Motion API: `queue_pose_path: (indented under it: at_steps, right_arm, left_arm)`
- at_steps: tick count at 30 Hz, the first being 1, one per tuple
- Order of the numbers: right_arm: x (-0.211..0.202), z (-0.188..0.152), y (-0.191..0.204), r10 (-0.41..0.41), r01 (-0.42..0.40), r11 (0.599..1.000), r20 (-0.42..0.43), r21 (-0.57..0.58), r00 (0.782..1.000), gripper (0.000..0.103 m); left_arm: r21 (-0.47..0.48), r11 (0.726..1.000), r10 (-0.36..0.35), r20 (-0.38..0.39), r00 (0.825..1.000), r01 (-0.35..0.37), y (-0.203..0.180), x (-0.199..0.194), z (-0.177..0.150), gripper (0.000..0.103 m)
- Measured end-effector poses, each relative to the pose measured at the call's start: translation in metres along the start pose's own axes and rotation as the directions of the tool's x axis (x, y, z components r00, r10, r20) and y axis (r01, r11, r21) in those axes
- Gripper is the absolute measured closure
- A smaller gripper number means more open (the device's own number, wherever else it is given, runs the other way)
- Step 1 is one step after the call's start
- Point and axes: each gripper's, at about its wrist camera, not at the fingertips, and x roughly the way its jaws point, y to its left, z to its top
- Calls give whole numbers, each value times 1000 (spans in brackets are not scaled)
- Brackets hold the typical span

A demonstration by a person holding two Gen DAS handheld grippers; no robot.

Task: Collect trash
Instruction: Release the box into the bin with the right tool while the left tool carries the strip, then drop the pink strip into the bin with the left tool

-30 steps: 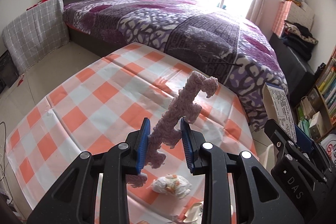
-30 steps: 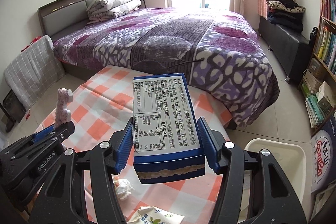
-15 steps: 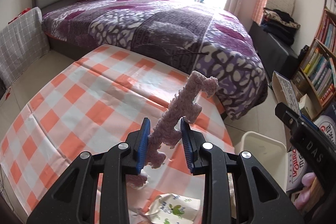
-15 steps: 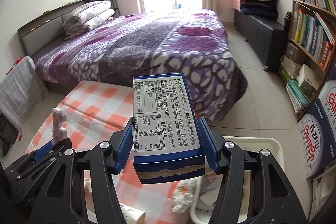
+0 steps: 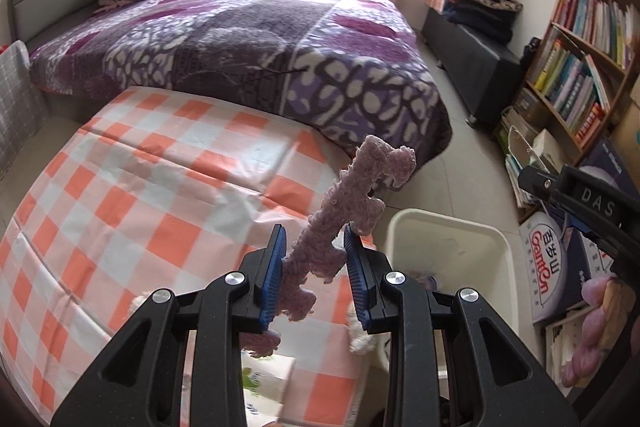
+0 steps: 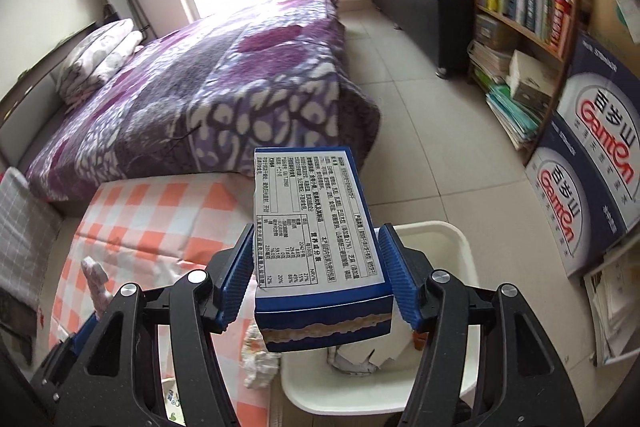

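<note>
Left wrist view, going left to right: I see the tabletop point(image 5: 120, 187) under its orange-and-white checked cloth filling the left half, with the bed point(image 5: 240, 39) in a purple blanket beyond it. In the near centre my left gripper point(image 5: 316, 267) has its jaws clamped on a fuzzy pink strip point(image 5: 344, 215), which sticks up and leans right, over the tabletop's right edge. Just right of that sits the white bin point(image 5: 452, 243) on the floor, with some scraps already inside. At the far right edge I catch part of my right gripper point(image 5: 580, 203), and behind it a bookshelf point(image 5: 580, 67). In the right wrist view, the checked tabletop point(image 6: 152, 219) is at the left, with the pink strip point(image 6: 94, 277) poking up at its near side. A crumpled wrapper point(image 6: 260, 355) lies on the tabletop's right edge, just beside the bin. In the centre my right gripper point(image 6: 318, 267) has the blue box point(image 6: 320, 235) between its jaws, printed label up; the jaws are opening, and a thin gap shows on each side of the box. The box hangs over the white bin point(image 6: 460, 255), which holds torn paper. Blue printed cartons point(image 6: 588, 163) stand on the right.
</note>
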Motion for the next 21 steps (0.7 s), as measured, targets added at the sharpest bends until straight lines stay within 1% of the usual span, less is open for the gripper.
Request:
queue_pose_path:
  at_steps: [1,5,6,15,21]
  right_arm:
    - [1,1,-6,-6,6,1000,-3,18,1000,42]
    - [-3,3,-30,-18,18,996,6,86,1000,24]
    - [-4,4,-35,-23,22,995,12,96,1000,22]
    - [-7,10,-75,-29,26,981,14,194,999,17]
    - [-8,11,-92,-35,33,972,5,232,999,15]
  left_arm:
    - [8,1000,-10,-5,1000,10,-6,1,-1,73]
    - [39,998,-40,-21,999,41,-27,3,-6,73]
    - [46,998,-44,-24,999,46,-32,4,-7,73]
    - [99,990,-93,-72,993,100,-70,13,-19,73]
    - [122,981,-140,-114,983,154,-96,23,-27,73]
